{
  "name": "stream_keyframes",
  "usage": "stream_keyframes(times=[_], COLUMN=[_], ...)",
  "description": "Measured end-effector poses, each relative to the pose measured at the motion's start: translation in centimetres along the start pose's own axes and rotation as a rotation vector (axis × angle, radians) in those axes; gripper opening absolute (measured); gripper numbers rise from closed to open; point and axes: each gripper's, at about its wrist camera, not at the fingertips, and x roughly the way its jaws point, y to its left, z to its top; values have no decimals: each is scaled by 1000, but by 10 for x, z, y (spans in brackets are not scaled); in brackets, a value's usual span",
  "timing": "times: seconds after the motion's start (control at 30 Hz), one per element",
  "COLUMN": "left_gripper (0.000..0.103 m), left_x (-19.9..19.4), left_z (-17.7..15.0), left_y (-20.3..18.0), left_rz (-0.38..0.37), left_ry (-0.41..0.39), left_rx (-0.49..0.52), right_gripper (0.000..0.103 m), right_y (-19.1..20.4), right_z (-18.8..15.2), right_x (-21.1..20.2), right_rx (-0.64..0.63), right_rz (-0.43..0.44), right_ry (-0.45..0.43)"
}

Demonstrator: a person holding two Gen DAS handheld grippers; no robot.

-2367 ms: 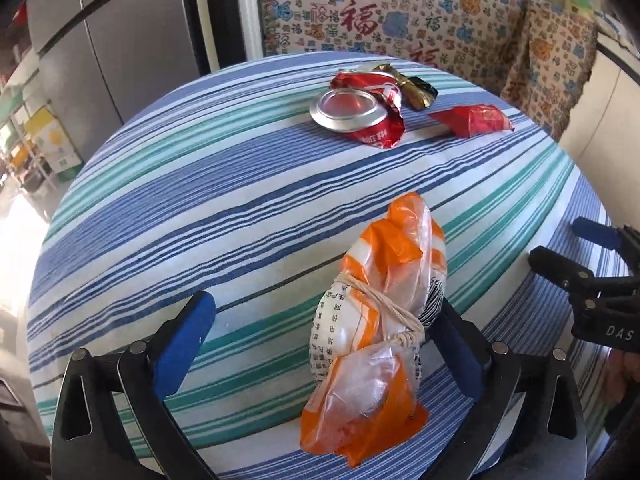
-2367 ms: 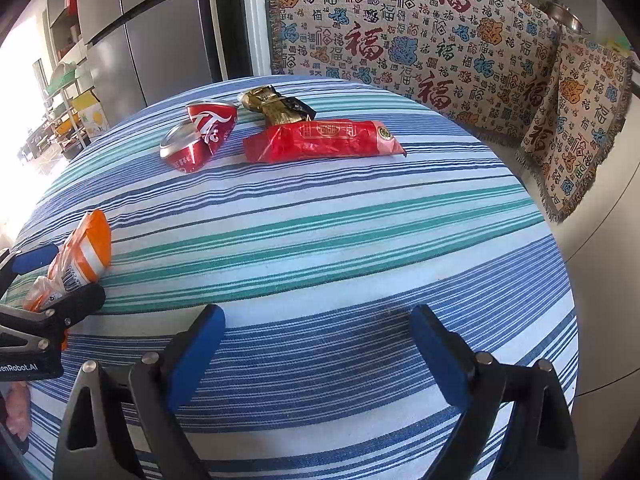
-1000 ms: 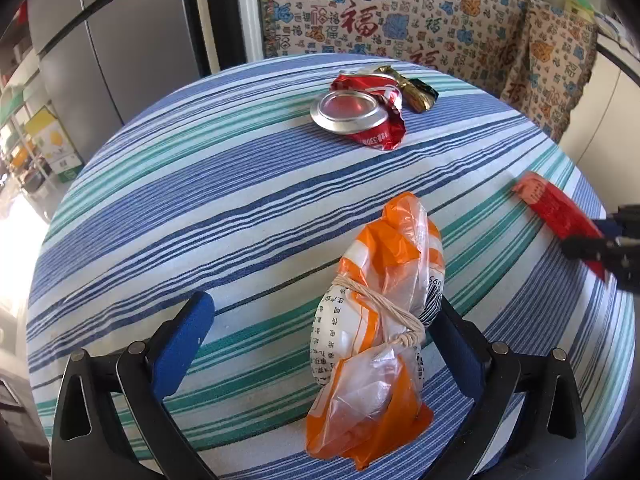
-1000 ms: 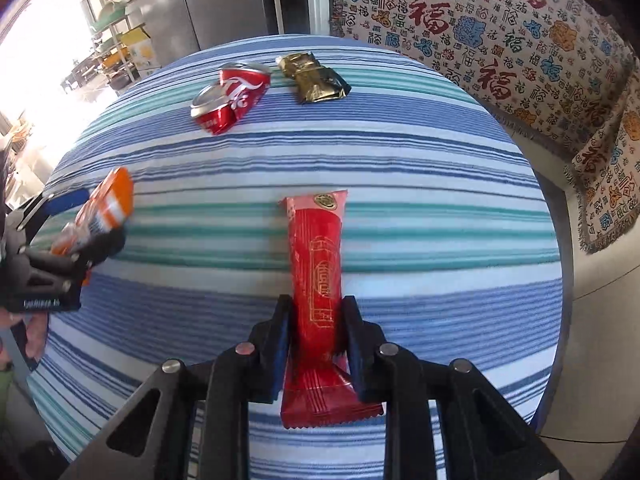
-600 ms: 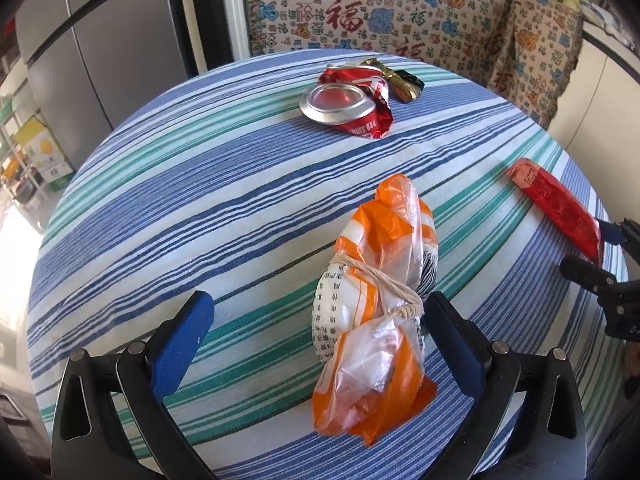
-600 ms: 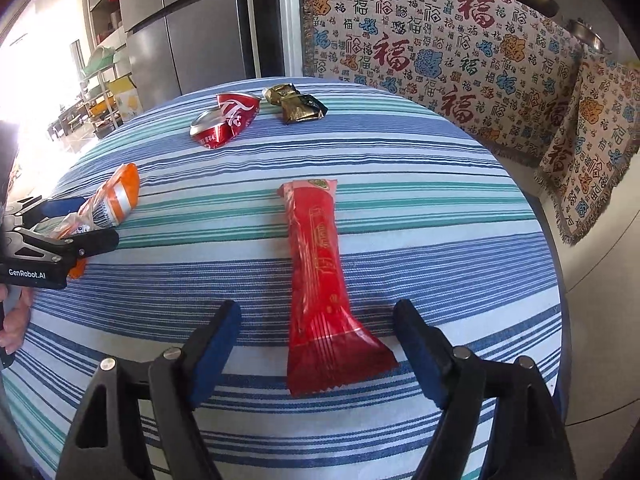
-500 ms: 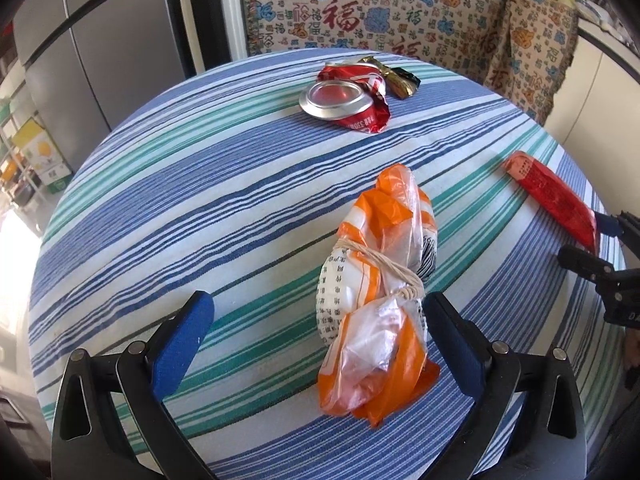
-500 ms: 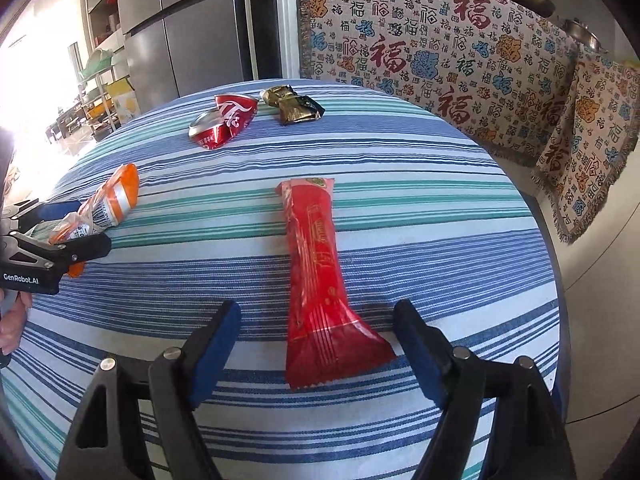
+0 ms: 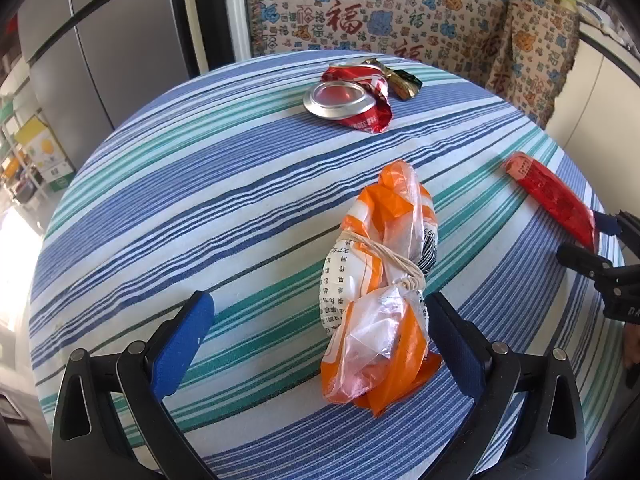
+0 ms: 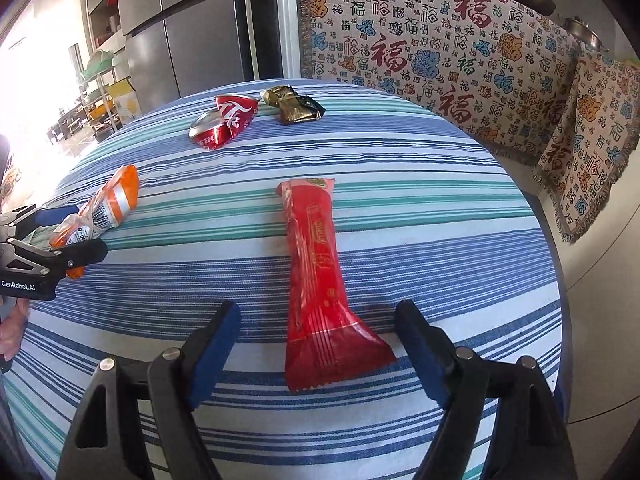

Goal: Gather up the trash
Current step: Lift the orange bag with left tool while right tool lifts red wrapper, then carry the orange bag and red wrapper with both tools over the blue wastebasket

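Note:
A tied orange-and-white plastic bag (image 9: 384,240) lies on the striped tablecloth (image 9: 200,184) between the fingers of my left gripper (image 9: 318,304). That gripper is open; its right pad is close beside the bag and its left pad is well apart from it. A long red snack wrapper (image 10: 316,248) lies flat on the cloth, its near end between the wide-open fingers of my right gripper (image 10: 317,312), with neither pad touching it. From the left wrist the red wrapper (image 9: 552,200) shows at the right edge, with the right gripper (image 9: 592,240) behind it.
A crushed red can (image 10: 224,120) and a gold-and-black wrapper (image 10: 294,106) lie at the far side of the round table. A patterned throw (image 10: 440,40) covers seating behind it, with a steel fridge (image 10: 180,40) at the left. The table's edge drops off close on the right.
My right gripper was shut on the red wrapper a second ago; its jaws have opened wide and the wrapper now lies loose on the cloth. The left gripper has hardly moved.

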Motion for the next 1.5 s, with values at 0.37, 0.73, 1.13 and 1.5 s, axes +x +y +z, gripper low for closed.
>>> stream_keyframes(times=[0.37, 0.73, 1.13, 1.5], left_gripper=[102, 85, 44, 44], left_x=[-17, -9, -42, -77], left_z=[1, 27, 25, 47], left_y=[13, -28, -56, -224], left_rz=[-200, -120, -219, -462], left_ry=[-28, 99, 43, -33], left_rx=[-14, 243, 188, 272], right_gripper=[81, 45, 15, 15], right_y=[-4, 22, -26, -175], right_z=[22, 71, 54, -12], right_x=[-12, 30, -48, -108], right_rx=[-53, -89, 1, 161], right_rz=[74, 41, 81, -108], right_ry=[159, 413, 238, 198])
